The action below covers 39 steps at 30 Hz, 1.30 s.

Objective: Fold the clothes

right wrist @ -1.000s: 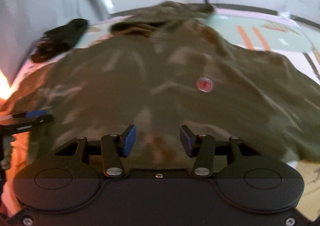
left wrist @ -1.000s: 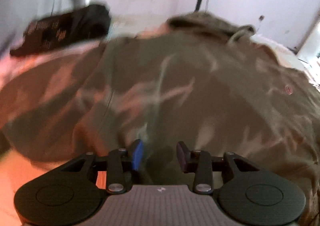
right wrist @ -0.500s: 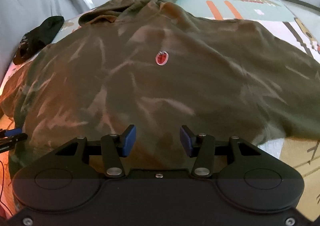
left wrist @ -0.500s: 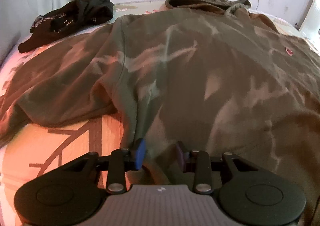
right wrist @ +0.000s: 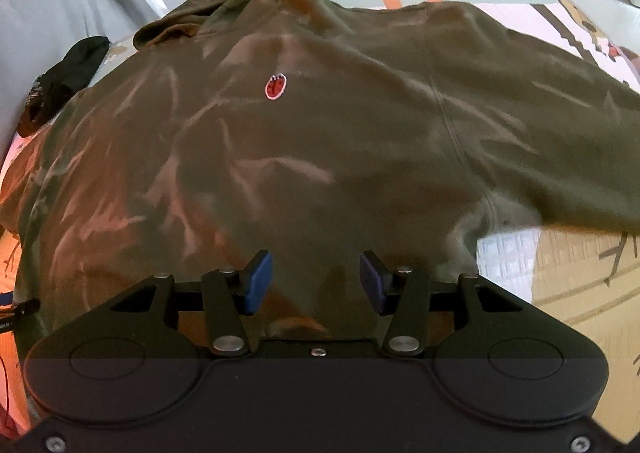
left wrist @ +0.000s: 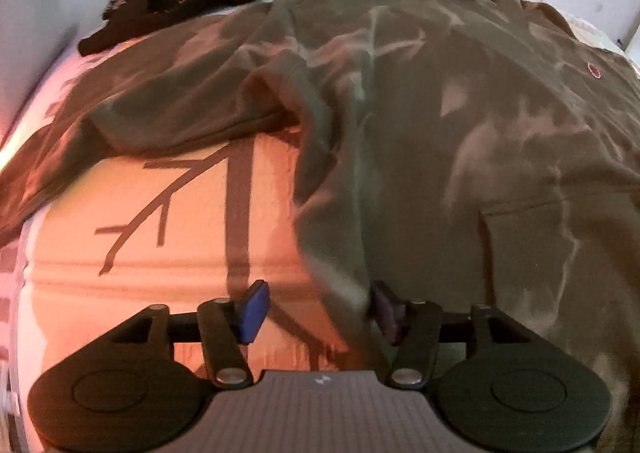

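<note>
Black crumpled garment (left wrist: 180, 1) at far left, beside wall. Olive-green tie-dyed hooded sweatshirt (left wrist: 460, 125) spread flat, front up, across patterned bed sheet (left wrist: 168, 213); hood at far end, small red chest badge (right wrist: 275, 87). Left tool (left wrist: 318, 311) opening, pads off the sweatshirt's hem edge that lies between its jaws. Right tool (right wrist: 316, 283) half spread over hem; grip on fabric unclear.
</note>
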Available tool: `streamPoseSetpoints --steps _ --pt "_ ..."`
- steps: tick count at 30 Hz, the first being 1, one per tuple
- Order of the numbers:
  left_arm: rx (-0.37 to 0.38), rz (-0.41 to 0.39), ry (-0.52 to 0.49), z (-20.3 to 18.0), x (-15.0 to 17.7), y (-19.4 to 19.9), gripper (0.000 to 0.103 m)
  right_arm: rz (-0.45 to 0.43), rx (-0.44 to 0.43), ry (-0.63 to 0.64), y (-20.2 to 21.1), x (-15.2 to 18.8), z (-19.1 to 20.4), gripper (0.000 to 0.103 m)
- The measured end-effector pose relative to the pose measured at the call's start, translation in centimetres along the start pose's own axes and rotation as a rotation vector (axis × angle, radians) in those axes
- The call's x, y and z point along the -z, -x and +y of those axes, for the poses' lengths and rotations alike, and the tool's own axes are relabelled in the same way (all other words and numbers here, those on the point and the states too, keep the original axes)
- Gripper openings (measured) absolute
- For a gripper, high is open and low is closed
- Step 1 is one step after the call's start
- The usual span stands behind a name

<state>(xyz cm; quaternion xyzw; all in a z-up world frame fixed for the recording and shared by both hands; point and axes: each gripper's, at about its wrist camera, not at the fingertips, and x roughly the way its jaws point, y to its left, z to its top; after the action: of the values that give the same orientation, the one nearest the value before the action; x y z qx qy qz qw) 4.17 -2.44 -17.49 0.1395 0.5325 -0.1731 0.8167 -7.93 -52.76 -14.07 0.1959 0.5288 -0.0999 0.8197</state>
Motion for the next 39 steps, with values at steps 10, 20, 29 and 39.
streamPoseSetpoints --steps 10,20,29,39 --pt "-0.066 0.029 -0.049 -0.1 2.5 1.5 0.067 0.000 0.006 -0.060 0.8 3.7 -3.3 0.046" --pt "-0.096 0.035 -0.034 -0.3 4.1 3.8 0.068 -0.004 -0.014 -0.070 4.9 9.0 -8.3 0.046" --pt "0.018 0.058 -0.131 -3.1 5.9 5.1 0.074 0.071 -0.001 0.071 7.3 14.8 -8.8 0.047" --pt "0.077 0.085 -0.219 -5.3 8.2 4.2 0.062 0.139 0.002 0.211 5.4 18.8 -6.5 0.016"
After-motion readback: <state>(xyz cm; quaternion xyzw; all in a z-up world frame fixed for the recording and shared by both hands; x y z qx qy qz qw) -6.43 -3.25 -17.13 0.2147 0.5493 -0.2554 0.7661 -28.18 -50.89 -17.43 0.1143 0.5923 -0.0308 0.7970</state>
